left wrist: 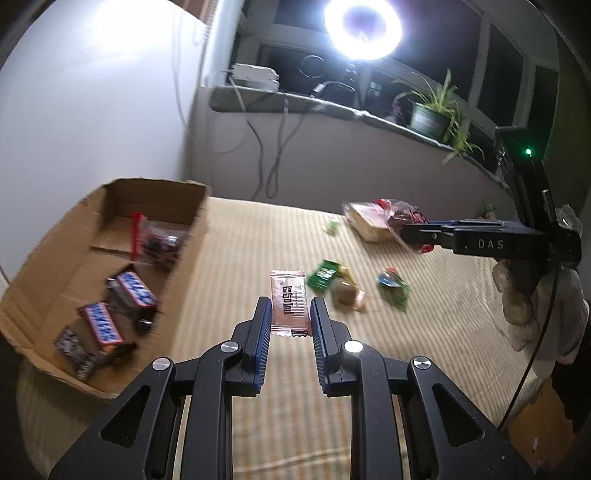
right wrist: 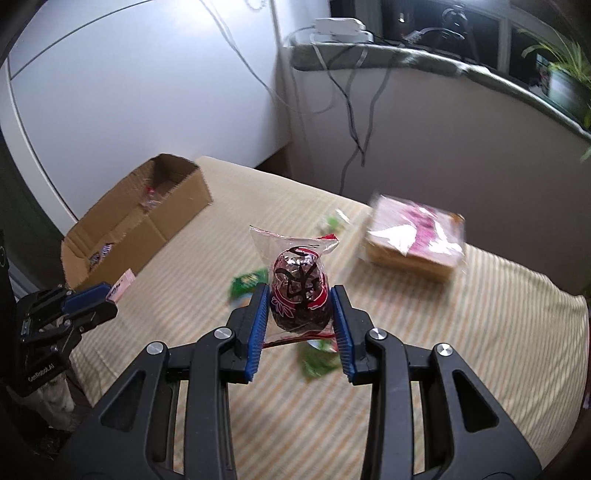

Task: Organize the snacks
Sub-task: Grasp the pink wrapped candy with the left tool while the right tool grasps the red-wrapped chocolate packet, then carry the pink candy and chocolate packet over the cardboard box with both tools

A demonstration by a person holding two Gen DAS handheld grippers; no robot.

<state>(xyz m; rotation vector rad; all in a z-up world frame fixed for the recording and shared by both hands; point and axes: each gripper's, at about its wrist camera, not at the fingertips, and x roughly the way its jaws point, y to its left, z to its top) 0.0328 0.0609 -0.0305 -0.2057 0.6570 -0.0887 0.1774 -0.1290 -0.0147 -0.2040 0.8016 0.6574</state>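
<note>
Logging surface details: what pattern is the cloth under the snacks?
The cloth has thin beige and cream stripes, clearest in the right wrist view.

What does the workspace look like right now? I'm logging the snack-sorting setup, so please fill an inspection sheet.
Surface: striped beige cloth over the table.
Job's things: cardboard box holding two blue-wrapped bars, a dark packet and a clear bag; pink sachet; clear bag of dark snack; wrapped cake box.
Clutter: green wrappers loose on the cloth.
Grippers: left gripper shut on the pink sachet; right gripper shut on the clear bag.
Cables: grey cables hang from the sill.
Surroundings: ring light, potted plant, white wall.
</note>
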